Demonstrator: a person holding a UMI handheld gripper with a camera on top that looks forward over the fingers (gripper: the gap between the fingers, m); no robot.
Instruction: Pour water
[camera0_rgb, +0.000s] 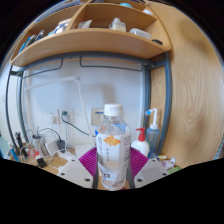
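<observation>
A clear plastic water bottle (112, 148) with a white cap and a pale printed label stands upright between my fingers, lifted in front of the wall. My gripper (112, 168) is shut on the bottle's lower body, with the magenta pads (88, 160) pressed against it on both sides. The bottle's base is hidden below the fingers. No cup or other vessel shows here.
A wooden shelf (95, 40) with white items runs overhead on a metal frame. A white bottle with a red nozzle (141, 143) stands just right of the fingers. Small bottles and cables (30, 150) crowd the desk at left, under a wall socket (60, 118).
</observation>
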